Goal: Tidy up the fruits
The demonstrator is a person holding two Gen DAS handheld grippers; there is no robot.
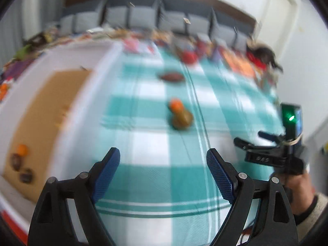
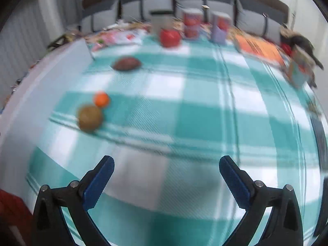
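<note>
On the teal checked cloth lie a small orange fruit, a brown-green kiwi touching it, a dark brown fruit further back and a red fruit at the far end. The same fruits show in the right wrist view: orange, kiwi, dark brown fruit, red fruit. A white tray with a tan mat on the left holds an orange fruit and two dark fruits. My left gripper is open and empty. My right gripper is open and empty, and it also shows in the left wrist view.
Cans and cartons stand at the table's far end beside an orange packet. A dark bundle sits at the far right corner. Grey chairs line the far side. Both views are motion-blurred.
</note>
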